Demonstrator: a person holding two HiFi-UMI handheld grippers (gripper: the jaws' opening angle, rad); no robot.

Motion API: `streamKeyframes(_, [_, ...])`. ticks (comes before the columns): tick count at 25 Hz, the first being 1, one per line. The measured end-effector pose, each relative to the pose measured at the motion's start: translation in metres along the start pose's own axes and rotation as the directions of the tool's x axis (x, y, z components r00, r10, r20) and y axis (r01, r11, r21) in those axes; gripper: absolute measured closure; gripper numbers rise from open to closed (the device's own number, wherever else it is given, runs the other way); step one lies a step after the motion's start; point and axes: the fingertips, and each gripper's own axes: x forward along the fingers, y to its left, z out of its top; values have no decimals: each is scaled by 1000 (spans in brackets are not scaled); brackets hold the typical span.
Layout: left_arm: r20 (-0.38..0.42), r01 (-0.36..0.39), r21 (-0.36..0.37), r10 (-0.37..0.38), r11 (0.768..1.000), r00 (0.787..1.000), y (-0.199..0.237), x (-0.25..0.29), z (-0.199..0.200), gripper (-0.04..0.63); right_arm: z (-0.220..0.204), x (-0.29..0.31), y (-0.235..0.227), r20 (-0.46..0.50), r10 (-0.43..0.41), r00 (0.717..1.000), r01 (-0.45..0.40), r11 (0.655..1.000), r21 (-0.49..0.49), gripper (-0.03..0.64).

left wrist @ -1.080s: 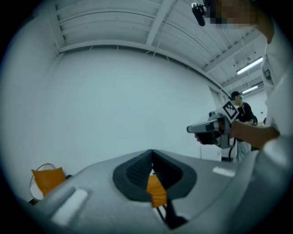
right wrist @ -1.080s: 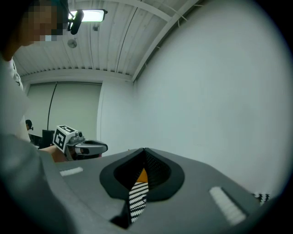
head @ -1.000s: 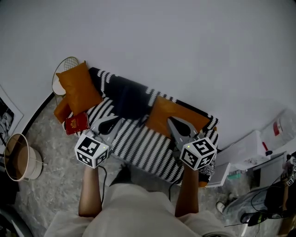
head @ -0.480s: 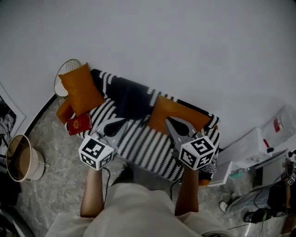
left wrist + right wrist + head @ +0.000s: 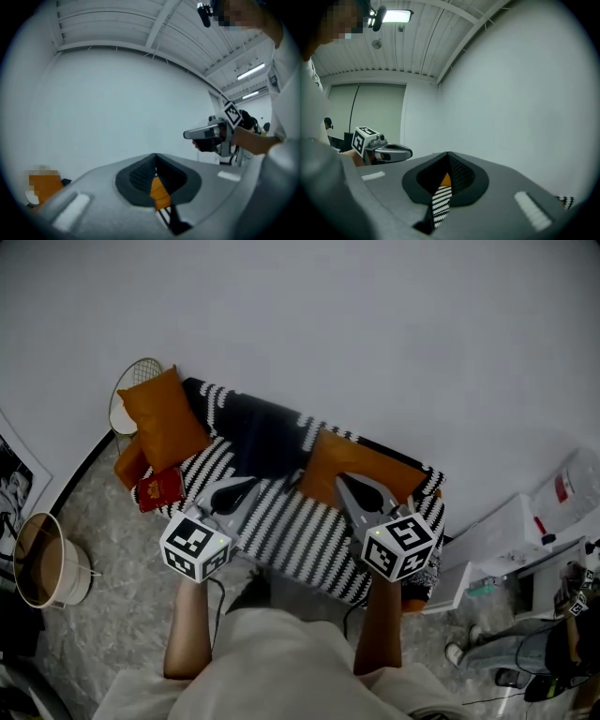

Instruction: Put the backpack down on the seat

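A sofa seat (image 5: 309,540) with a black-and-white striped cover stands against the wall. A dark navy mass (image 5: 264,439), possibly the backpack, lies against its backrest between two orange cushions (image 5: 161,418) (image 5: 361,474). My left gripper (image 5: 247,485) (image 5: 155,157) is shut and empty, held level over the seat's front left. My right gripper (image 5: 341,480) (image 5: 448,154) is also shut and empty, over the seat's right half near the right cushion. Each gripper shows in the other's view: the right gripper (image 5: 208,134) and the left gripper (image 5: 389,152).
A red item (image 5: 157,489) lies at the sofa's left end, beside a round wire basket (image 5: 131,382). A wooden tub (image 5: 39,561) and a framed picture (image 5: 13,474) stand on the floor at left. White boxes (image 5: 502,545) and another person's legs (image 5: 506,652) are at right.
My left gripper has edged slightly to the right over the seat. The right gripper has kept still. Both stay shut.
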Motion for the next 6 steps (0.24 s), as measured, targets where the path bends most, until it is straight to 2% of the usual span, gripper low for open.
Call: streamKeyframes(6, [-15, 4, -2, -4, 1000, 1000, -4, 5, -4, 591, -5, -4, -4, -10, 3, 1000, -3, 1000, 3, 611])
